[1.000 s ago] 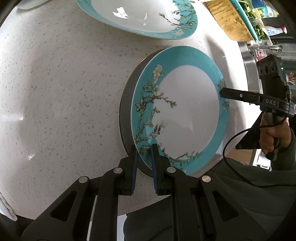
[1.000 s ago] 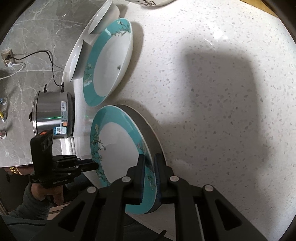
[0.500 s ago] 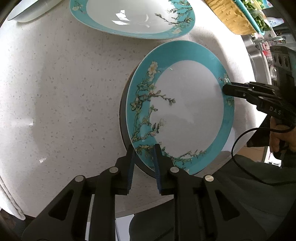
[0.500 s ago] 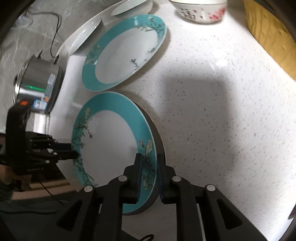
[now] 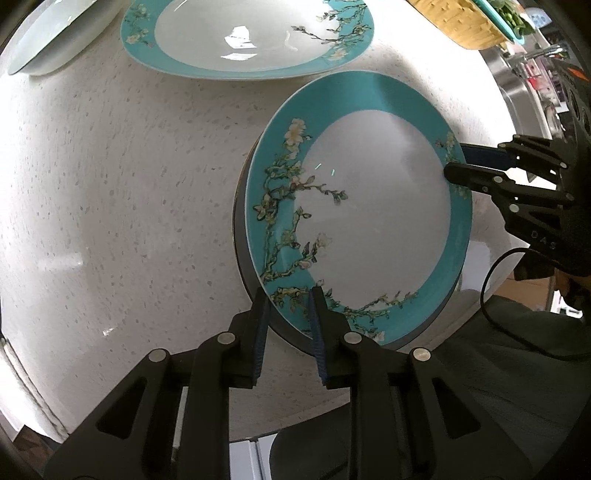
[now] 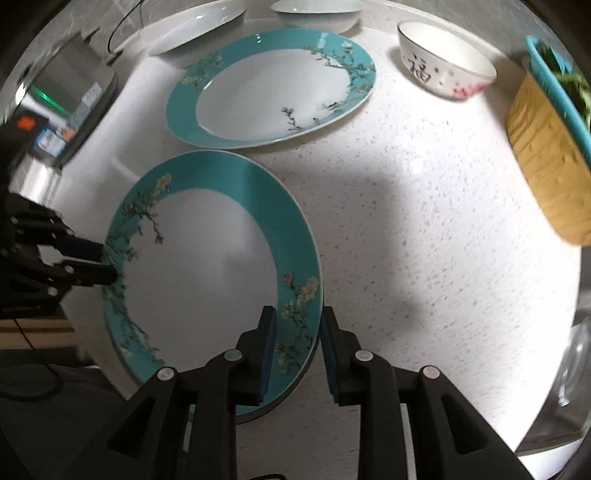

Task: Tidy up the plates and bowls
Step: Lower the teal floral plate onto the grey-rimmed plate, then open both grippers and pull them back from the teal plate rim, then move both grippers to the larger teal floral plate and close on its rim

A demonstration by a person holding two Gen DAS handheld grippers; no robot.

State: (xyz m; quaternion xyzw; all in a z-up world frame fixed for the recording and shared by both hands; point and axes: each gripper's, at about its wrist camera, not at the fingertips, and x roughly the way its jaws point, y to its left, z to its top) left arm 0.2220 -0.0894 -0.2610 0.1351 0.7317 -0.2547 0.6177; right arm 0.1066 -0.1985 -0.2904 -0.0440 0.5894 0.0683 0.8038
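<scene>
A teal-rimmed blossom plate (image 5: 369, 221) is held tilted above the speckled counter by both grippers. My left gripper (image 5: 290, 295) is shut on its near rim. My right gripper (image 6: 297, 314) is shut on the opposite rim of the same plate (image 6: 207, 266); it also shows in the left wrist view (image 5: 458, 166). A second matching teal plate (image 5: 251, 37) lies flat on the counter just beyond, also in the right wrist view (image 6: 273, 88). A white bowl with red flowers and a black character (image 6: 443, 59) stands to the right of it.
Two plain white dishes (image 6: 199, 29) (image 6: 317, 13) sit at the back. A yellow basket with a teal tray of greens (image 6: 546, 147) is at the right. A steel cooker (image 6: 70, 92) stands at the left. A sink (image 5: 517, 88) lies at the far right.
Both grippers have carried the held plate toward the flat teal plate, and the view has swung so that more of the back dishes and bowl show.
</scene>
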